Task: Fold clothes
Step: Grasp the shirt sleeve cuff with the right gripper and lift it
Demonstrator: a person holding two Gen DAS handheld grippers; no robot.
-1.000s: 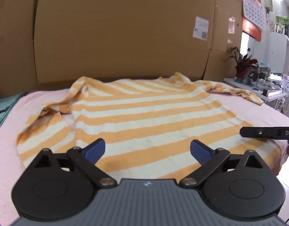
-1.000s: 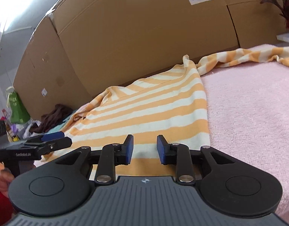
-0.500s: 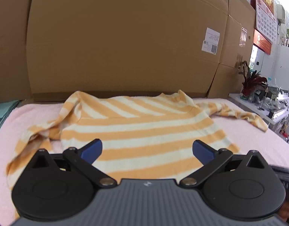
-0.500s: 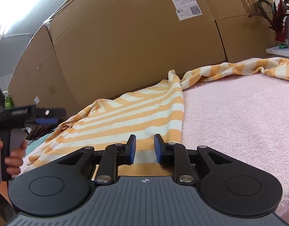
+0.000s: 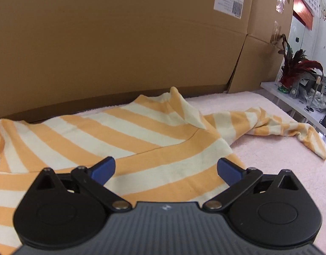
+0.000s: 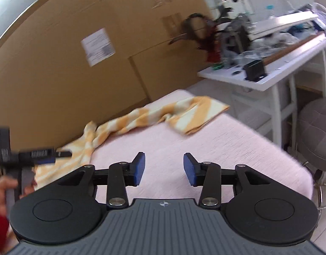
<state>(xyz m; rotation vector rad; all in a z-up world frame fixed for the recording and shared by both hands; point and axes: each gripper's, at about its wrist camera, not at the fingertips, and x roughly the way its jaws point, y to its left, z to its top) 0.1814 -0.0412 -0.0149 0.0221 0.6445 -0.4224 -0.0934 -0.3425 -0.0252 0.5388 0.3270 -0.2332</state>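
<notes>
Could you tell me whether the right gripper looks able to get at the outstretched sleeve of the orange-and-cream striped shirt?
Probably yes: the right gripper is open, and only bare pink towel lies between it and the outstretched sleeve, with nothing on top of the sleeve.

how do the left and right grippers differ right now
The left gripper has its jaws spread very wide; the right gripper is open too, but with a narrower gap. The left gripper hovers over the body of the striped shirt, while the right gripper is over bare pink towel, aimed toward the shirt's outstretched sleeve. Both have blue pads and hold nothing.
</notes>
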